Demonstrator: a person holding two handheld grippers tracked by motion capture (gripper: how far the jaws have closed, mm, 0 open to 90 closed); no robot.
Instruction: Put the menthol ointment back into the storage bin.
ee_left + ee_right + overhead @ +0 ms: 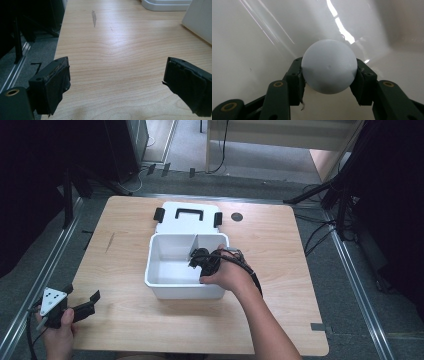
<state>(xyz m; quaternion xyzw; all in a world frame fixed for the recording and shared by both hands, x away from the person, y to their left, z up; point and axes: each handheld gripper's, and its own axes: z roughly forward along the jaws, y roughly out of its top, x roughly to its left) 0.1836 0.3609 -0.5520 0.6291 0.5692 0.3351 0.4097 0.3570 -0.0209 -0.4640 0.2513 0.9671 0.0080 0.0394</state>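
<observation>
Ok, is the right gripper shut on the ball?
Yes, shut on it: both jaws of the right gripper press the white ball's sides, inside the white bin.

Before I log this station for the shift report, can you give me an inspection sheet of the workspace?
Surface: wooden table, dark streak near left edge.
Job's things: white ball inside white bin, which has a divider; lid lies behind it.
Clutter: nothing seen.
Grippers: right tool shut on ball inside bin; left tool open over table's near left corner.
Cables: cables on floor at right.
Surroundings: grey floor, black stands, wooden bench beyond.
</observation>
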